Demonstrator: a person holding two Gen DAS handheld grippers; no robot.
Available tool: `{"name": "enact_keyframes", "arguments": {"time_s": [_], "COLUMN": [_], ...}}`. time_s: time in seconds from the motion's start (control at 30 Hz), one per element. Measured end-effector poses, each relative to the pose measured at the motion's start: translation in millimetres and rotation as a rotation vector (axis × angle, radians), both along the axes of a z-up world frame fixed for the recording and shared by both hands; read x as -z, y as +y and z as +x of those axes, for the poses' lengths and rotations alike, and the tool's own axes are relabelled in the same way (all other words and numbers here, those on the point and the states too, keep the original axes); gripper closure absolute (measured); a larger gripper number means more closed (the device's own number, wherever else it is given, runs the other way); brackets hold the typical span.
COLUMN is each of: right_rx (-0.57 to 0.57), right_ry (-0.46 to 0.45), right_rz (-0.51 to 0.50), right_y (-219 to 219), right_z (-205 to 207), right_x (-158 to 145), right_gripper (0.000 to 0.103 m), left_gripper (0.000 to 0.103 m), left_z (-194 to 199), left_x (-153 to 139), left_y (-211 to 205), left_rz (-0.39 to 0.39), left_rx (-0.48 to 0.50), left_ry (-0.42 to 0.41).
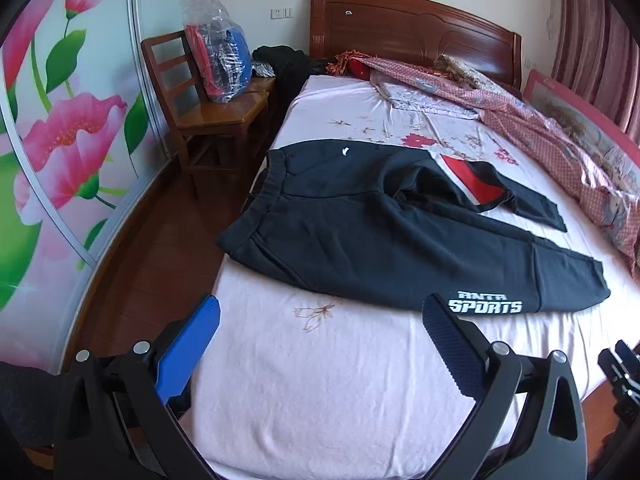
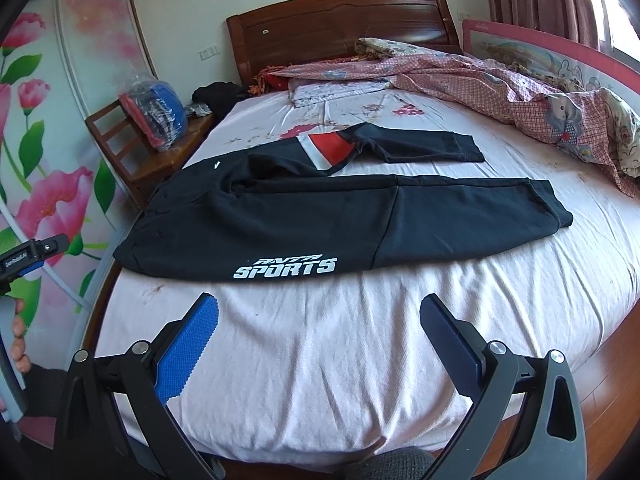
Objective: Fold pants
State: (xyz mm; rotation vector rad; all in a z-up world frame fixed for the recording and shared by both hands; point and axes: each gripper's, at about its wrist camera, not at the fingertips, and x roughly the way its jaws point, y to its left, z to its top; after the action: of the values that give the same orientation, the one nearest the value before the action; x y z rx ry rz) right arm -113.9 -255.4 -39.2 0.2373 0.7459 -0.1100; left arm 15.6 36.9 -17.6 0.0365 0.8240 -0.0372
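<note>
Nearest us, the left claw and the right claw both hang above the bare pink sheet at the foot side of the bed, each spread wide with nothing between its pads and touching no cloth.

The pants lie flat across the bed, just beyond the claws, waistband toward the wooden chair and cuffs toward the crumpled quilt. The near leg, with its white SPORTS print, lies straight; the far leg is angled away from it, with a red-and-white panel showing.

We judge the folding has not begun. To do the 1st fold well, we would pinch the far leg at 2 spots, near the crotch with the left claw and near the cuff with the right, and lay it squarely over the near leg so seams and cuffs line up. Thick fleece will likely bunch, so we should grip only the top leg's fabric and lift low.
</note>
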Motion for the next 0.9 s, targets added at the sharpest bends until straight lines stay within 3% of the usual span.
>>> {"name": "enact_keyframes", "arguments": {"time_s": [0.33, 0.6, 0.9], "right_rx": [0.045, 0.071, 0.064], "right_ry": [-0.006, 0.006, 0.001], "right_rz": [-0.010, -0.031, -0.053], "right_y": [-11, -18, -19], "right_z": [-2, -3, 5], "right_x": [-1, 5, 1], "right_gripper": [0.003, 0.003, 0.003], "left_gripper": [0.002, 0.002, 0.002], "left_z": [-9, -7, -5], "left_x": [-13, 1, 9], "left_y": [-10, -6, -13], "left_rz": [0.022, 0.007, 0.052], "left_rx": [0.070, 0.068, 0.068], "left_ry": [-0.045, 0.002, 0.006]}}
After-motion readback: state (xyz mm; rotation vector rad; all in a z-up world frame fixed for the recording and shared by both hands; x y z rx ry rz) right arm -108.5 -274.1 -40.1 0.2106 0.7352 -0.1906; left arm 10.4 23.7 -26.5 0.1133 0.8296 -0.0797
